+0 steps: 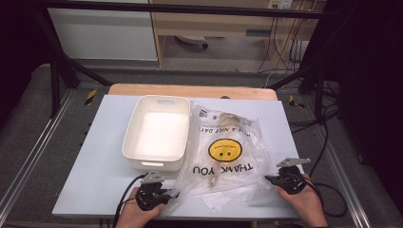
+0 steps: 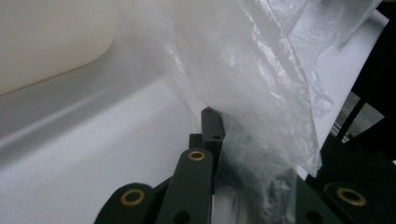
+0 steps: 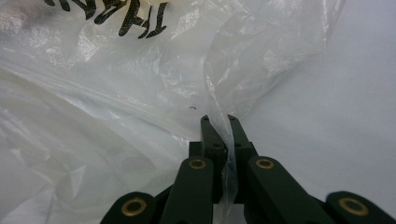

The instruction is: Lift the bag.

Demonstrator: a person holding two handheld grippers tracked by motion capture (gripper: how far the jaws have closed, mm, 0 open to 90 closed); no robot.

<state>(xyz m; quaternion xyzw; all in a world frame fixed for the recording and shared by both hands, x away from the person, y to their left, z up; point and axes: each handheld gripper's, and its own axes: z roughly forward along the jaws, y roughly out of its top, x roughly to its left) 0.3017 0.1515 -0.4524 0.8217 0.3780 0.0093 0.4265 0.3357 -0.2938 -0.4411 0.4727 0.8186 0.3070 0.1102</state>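
Observation:
A clear plastic bag [image 1: 228, 152] printed with a yellow smiley and "THANK YOU" lies on the white table [image 1: 100, 156], with some item inside near its far end. My left gripper [image 1: 172, 194] is shut on the bag's near left corner; in the left gripper view the film [image 2: 261, 84] drapes over the jaws and hides the right one. My right gripper [image 1: 269, 179] is shut on the bag's near right edge, and in the right gripper view a fold of plastic [image 3: 223, 140] is pinched between the fingertips [image 3: 211, 130].
A white rectangular bin [image 1: 157, 133] stands empty just left of the bag, touching its edge. The table's near edge lies right below both hands. Black frame posts and cables stand beyond the table on both sides.

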